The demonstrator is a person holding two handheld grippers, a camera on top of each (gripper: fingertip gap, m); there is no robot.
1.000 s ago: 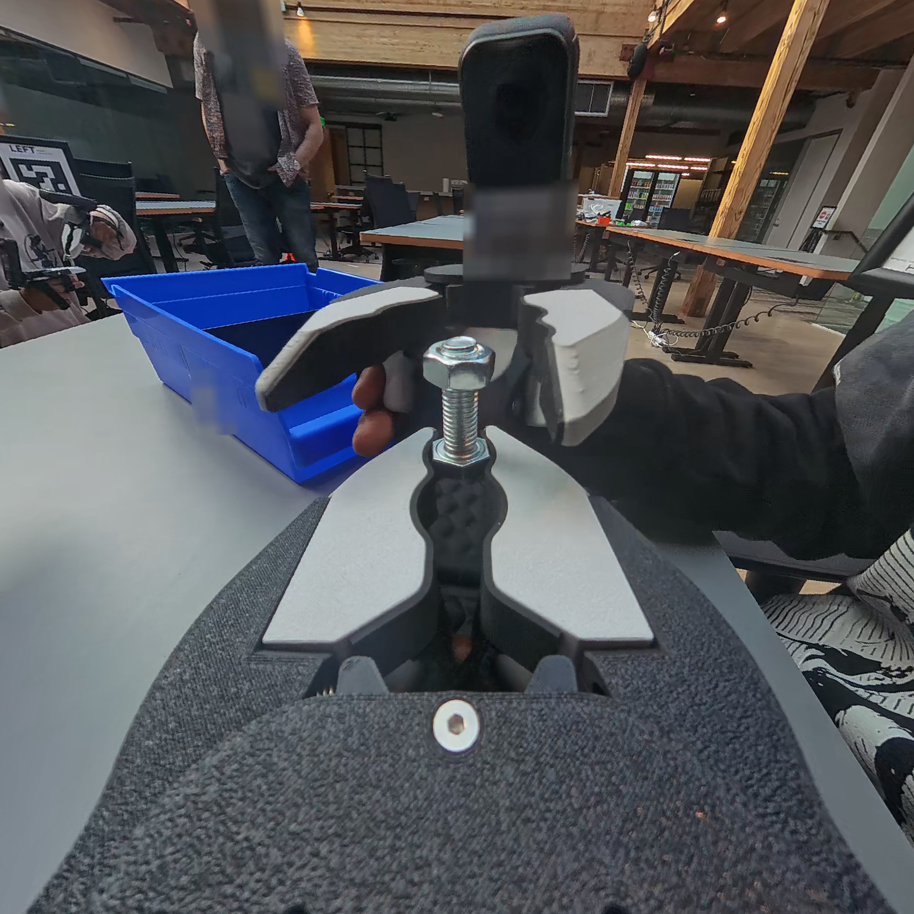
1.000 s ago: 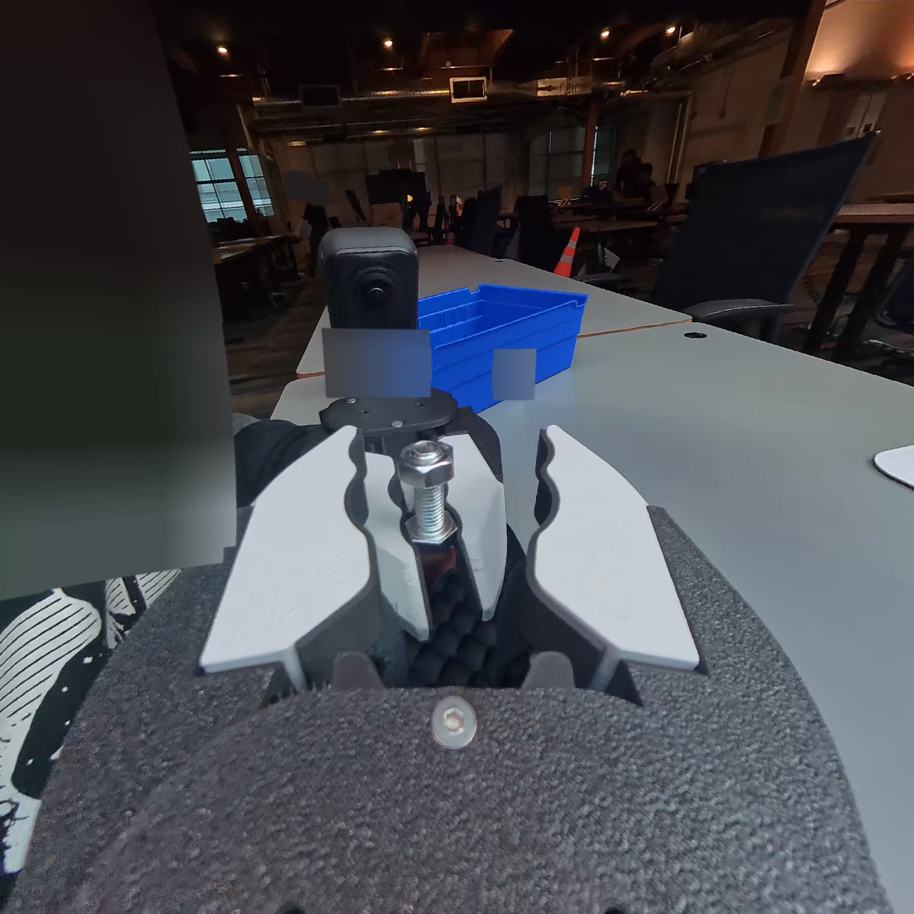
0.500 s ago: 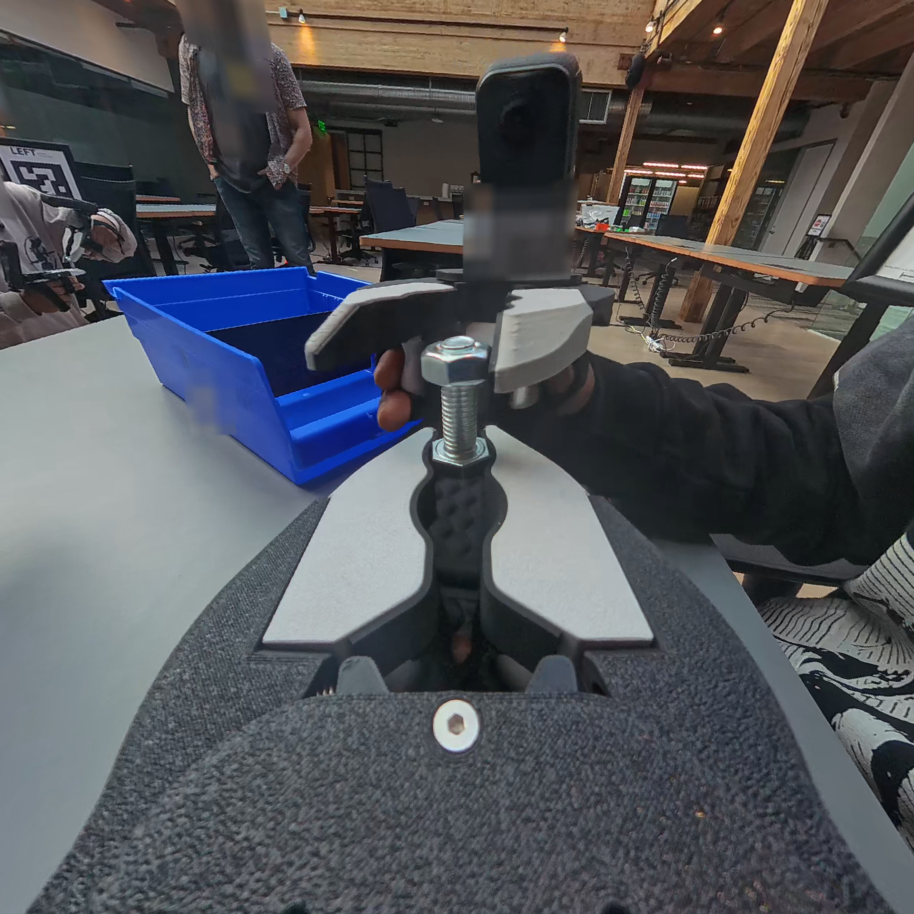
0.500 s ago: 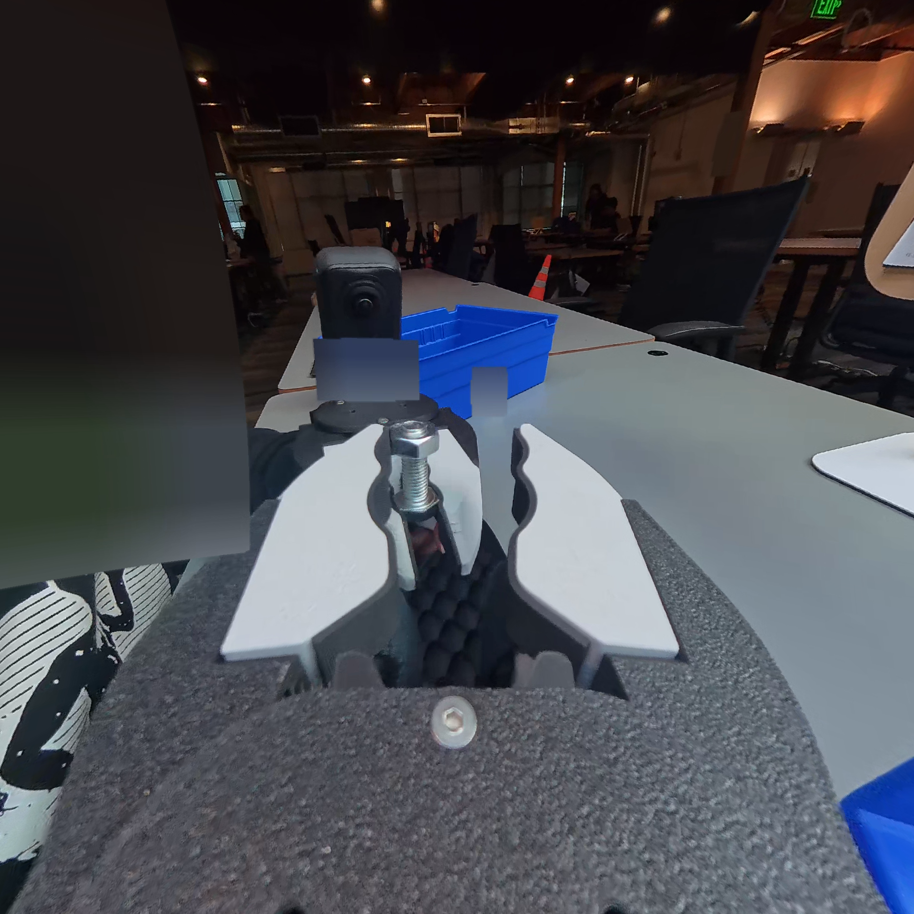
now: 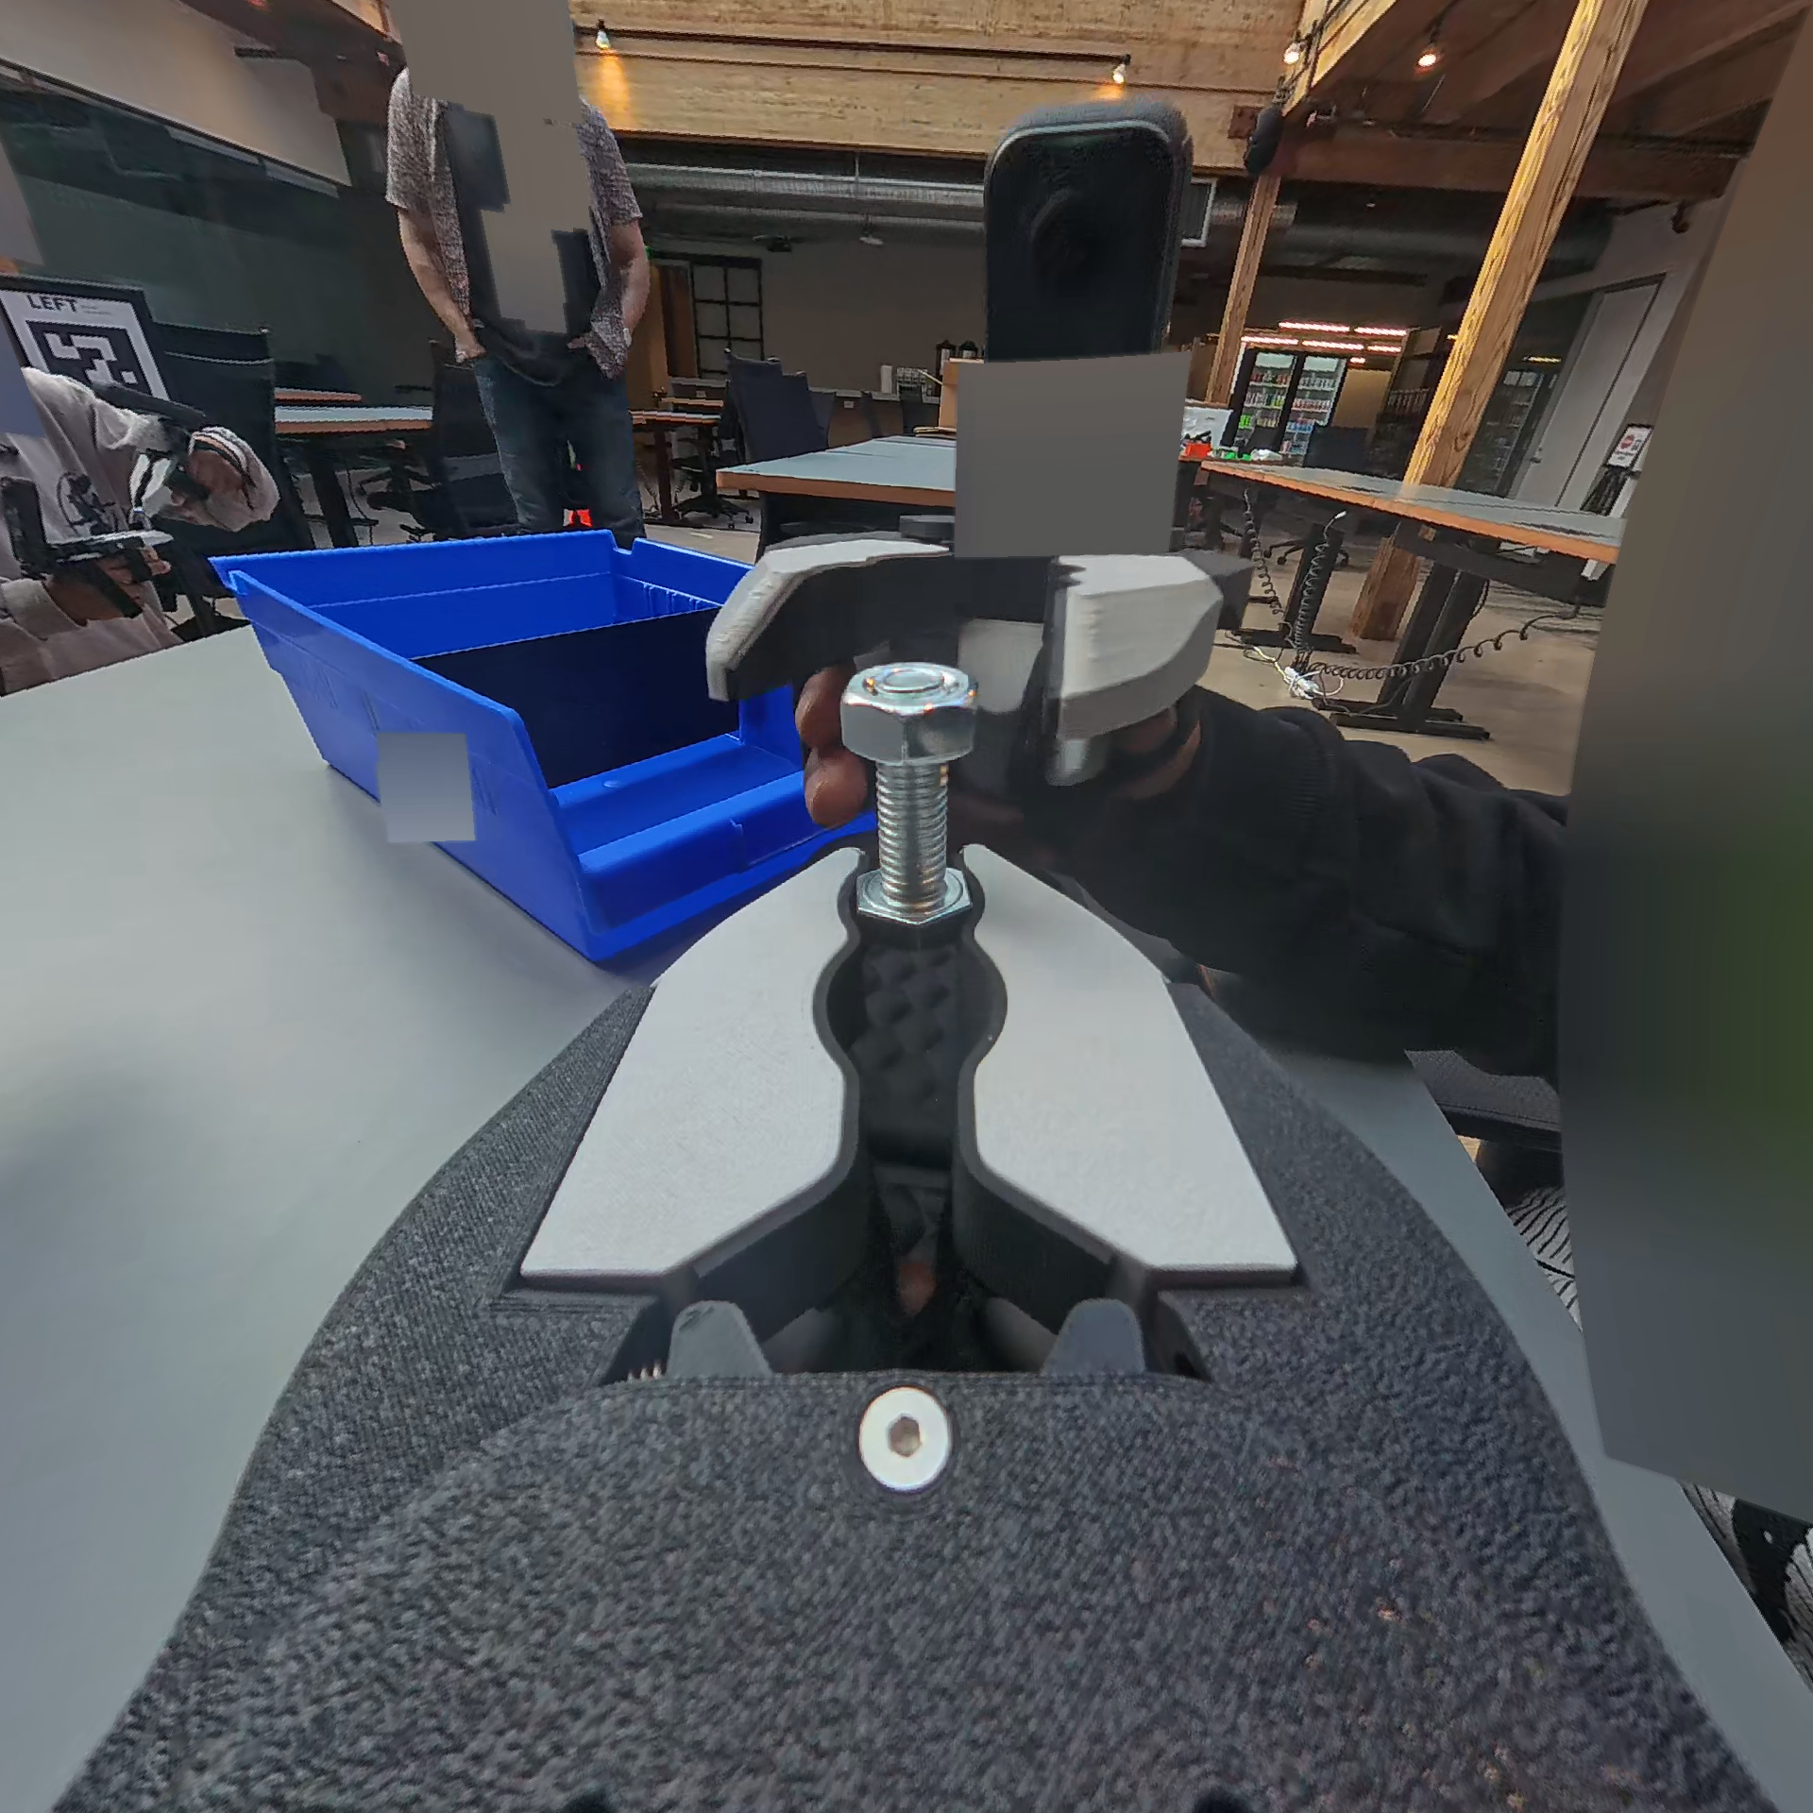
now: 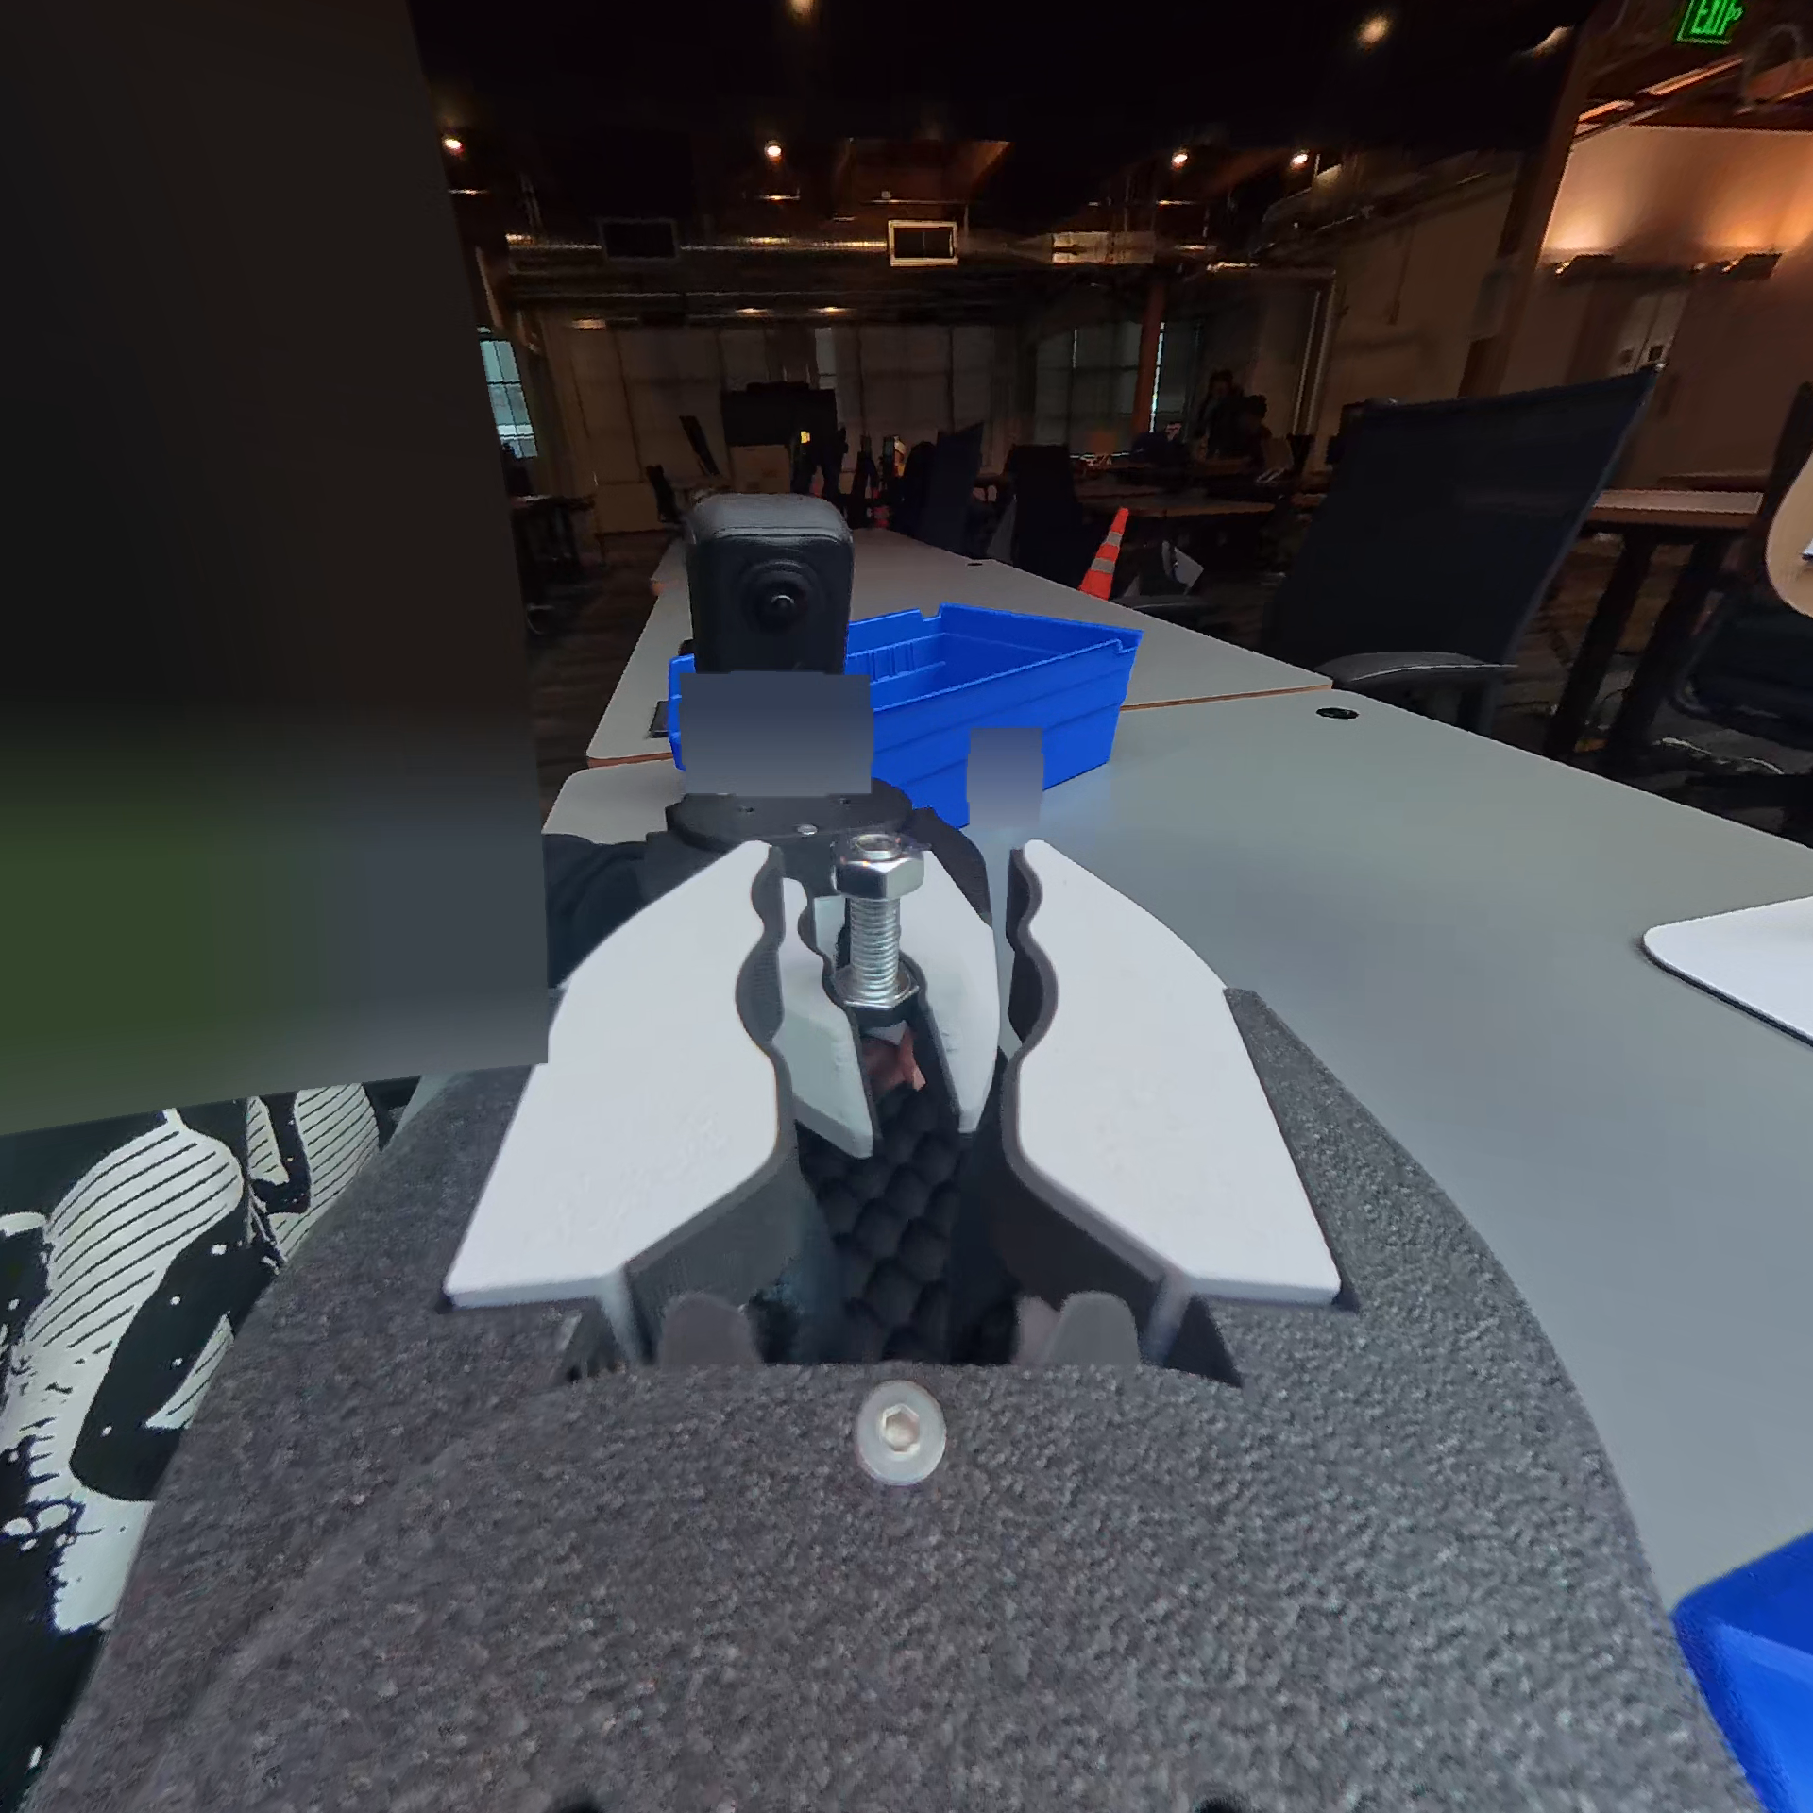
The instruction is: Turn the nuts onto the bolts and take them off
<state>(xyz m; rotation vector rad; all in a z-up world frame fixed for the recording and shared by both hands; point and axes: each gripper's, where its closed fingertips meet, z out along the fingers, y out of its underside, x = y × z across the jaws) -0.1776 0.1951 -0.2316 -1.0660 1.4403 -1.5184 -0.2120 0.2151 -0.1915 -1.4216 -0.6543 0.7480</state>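
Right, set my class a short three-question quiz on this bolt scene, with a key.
1. True or false: the right gripper is shut on the nut.
2. What does the left gripper clamp? A) the lower end of the bolt; B) the nut; C) nothing.
3. Fill in: the bin on the table is ____ in colour.

Key
1. False: it is open, with the nut in the gap between its fingers.
2. A: the bolt stands upright with the nut at its top.
3. Blue.
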